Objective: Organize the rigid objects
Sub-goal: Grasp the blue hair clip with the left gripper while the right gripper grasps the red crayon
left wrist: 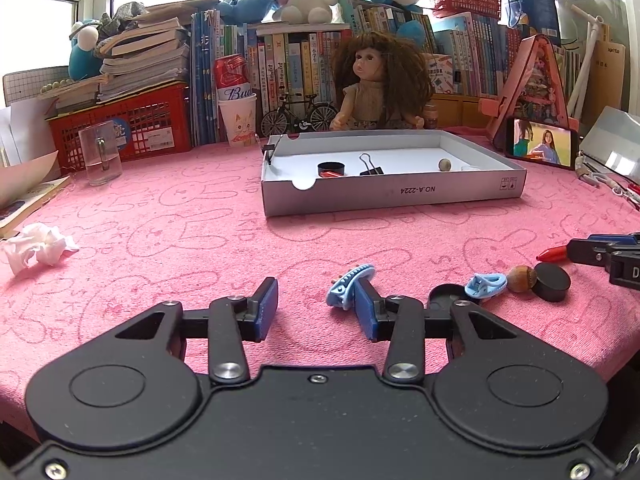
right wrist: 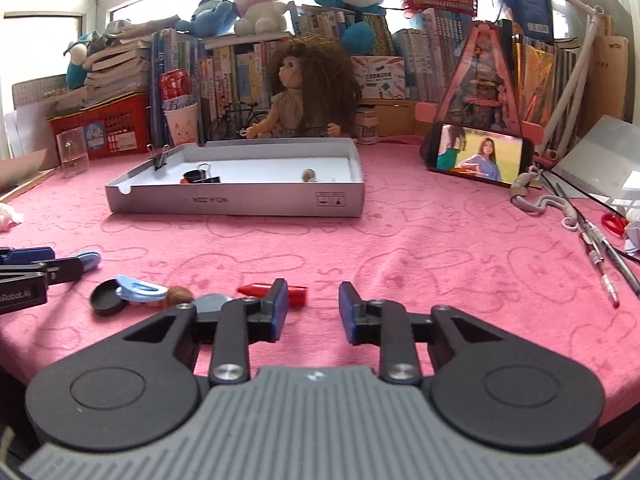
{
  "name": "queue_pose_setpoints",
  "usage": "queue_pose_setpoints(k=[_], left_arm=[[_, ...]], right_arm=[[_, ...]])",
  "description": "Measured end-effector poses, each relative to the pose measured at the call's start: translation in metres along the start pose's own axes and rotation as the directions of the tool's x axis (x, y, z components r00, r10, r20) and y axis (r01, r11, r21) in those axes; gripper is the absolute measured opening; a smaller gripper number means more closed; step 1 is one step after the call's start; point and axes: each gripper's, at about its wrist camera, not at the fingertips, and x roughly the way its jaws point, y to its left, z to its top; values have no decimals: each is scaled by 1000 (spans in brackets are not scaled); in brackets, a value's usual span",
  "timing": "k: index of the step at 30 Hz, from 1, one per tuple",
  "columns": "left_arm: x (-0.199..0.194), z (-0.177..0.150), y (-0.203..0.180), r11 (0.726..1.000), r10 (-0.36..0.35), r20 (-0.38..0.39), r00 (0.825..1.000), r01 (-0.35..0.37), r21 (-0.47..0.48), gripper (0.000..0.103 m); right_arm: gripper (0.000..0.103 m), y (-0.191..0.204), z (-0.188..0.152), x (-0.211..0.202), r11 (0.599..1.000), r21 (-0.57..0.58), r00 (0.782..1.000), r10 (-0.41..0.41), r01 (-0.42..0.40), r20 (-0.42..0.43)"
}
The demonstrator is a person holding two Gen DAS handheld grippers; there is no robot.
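Note:
On the pink cloth, my left gripper point(left wrist: 316, 292) stands open with nothing between its fingers. A blue hair clip point(left wrist: 350, 285) lies at the tip of its right finger. To the right lie a black lid point(left wrist: 446, 296), a small blue clip point(left wrist: 486, 285), a brown nut point(left wrist: 521, 278) and a black disc point(left wrist: 552, 281). My right gripper point(right wrist: 313, 296) is open too. A red piece point(right wrist: 296, 292) lies just behind its left finger, not pressed by the pads. The white box point(left wrist: 392, 196) farther back holds a black cap point(left wrist: 331, 168), a binder clip point(left wrist: 370, 166) and a wooden bead point(left wrist: 445, 165).
A crumpled tissue point(left wrist: 38, 246) lies at the left and a clear cup point(left wrist: 100, 156) stands behind it. A phone point(right wrist: 478, 156) leans at the back right, with pens point(right wrist: 600, 248) and red scissors point(right wrist: 614, 222) along the right edge. A doll point(left wrist: 380, 84), books and red baskets line the back.

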Motion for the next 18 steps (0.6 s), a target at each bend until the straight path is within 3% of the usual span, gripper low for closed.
queue_pose_setpoints(k=[12,18], left_arm=[[-3,1,7,999,51,1,999,-51,-13,41],[-10,2,-4,1000,0,31,1000,0,10,47]], right_arm=[[67,21,-2,9,1000,-7,1000,1,-1,1],[72,24,-1,12,1000,10,1000,-17,17,7]])
